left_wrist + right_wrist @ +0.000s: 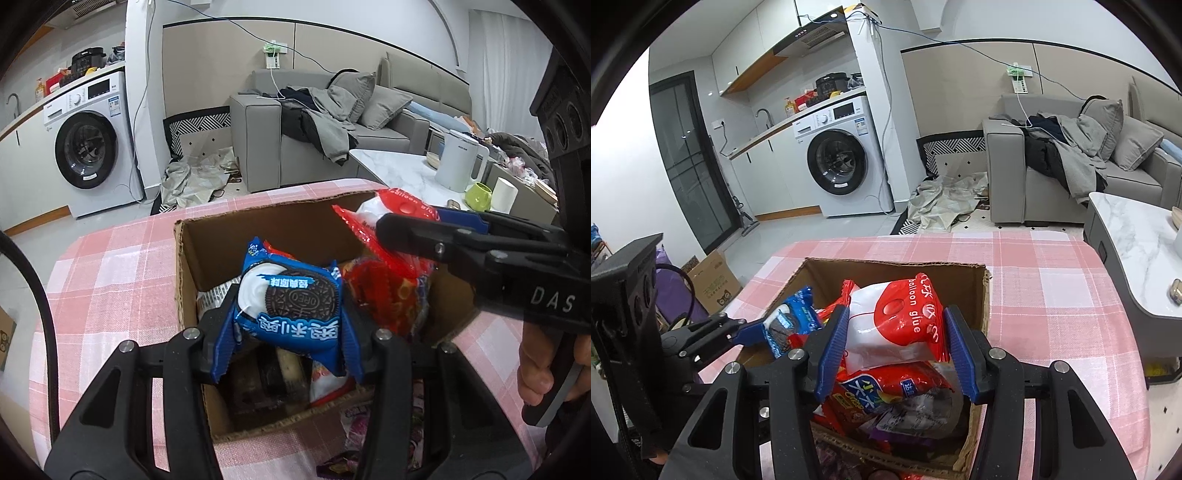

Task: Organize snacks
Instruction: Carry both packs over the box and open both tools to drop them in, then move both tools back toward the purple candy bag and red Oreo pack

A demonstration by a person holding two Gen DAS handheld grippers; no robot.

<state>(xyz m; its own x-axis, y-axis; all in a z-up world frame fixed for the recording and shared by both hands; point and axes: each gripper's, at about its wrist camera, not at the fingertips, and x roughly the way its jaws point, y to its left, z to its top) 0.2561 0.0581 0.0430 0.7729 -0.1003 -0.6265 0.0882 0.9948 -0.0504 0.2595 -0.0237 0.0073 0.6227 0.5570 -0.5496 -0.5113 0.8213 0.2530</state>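
Snack packets held over an open cardboard box

Left gripper (286, 325): fingers clamped on a blue Oreo packet (288, 306), held above the cardboard box (229, 236). Right gripper (897, 354): blue-padded fingers clamped on a red and white "balloon glue" packet (897, 321), also over the box, which holds more snack packets (886, 398). Box stands on a worktop with a pink checked cloth (1052, 295)

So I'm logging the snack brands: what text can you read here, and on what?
"OREO": on the biscuit pictured on the blue packet in the left tool.
"balloon glue": red-and-white packet in the right tool.
"DAS": right tool's black body.
Chinese print on the packets, washing machine labels: unreadable.
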